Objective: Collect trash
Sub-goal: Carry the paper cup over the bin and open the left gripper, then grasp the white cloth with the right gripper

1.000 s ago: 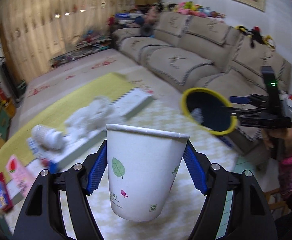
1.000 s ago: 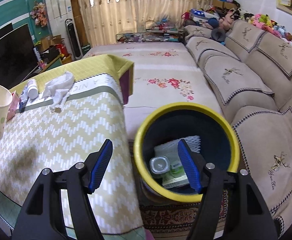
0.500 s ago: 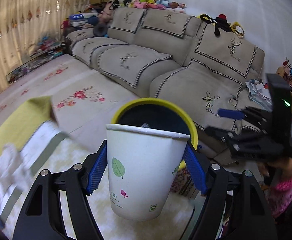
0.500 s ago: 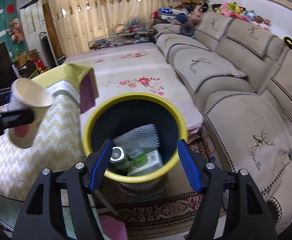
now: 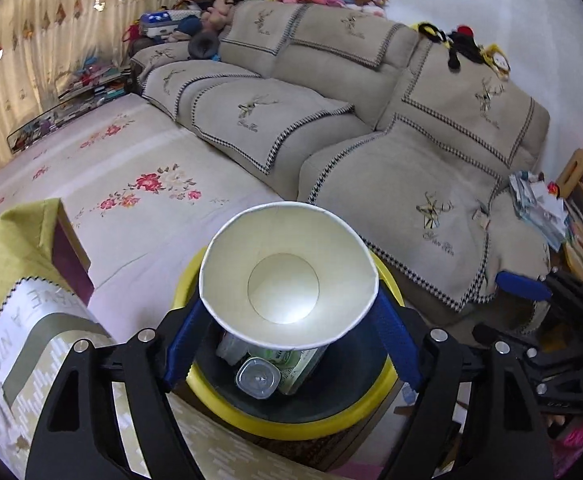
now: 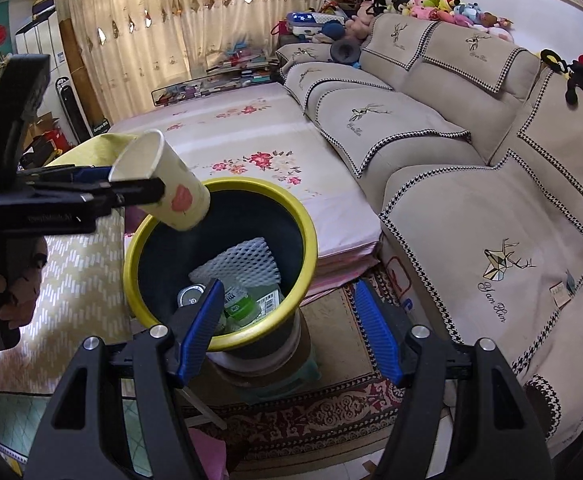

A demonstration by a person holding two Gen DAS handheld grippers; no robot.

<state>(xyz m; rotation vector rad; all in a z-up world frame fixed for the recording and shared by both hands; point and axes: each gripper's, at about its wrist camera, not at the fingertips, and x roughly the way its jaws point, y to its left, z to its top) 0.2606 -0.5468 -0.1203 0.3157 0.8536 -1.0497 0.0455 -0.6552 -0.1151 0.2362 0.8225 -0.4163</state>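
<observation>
The left gripper (image 5: 287, 344) has its jaws opening around the paper cup (image 5: 289, 276), which sits between them and is slipping free; the cup hangs tilted over the near-left rim of the yellow-rimmed bin (image 6: 219, 258), base toward the bin's mouth, long axis slanting down into it; the right gripper (image 6: 291, 328) stands open and empty at the bin's near rim, farther from the cup.
</observation>
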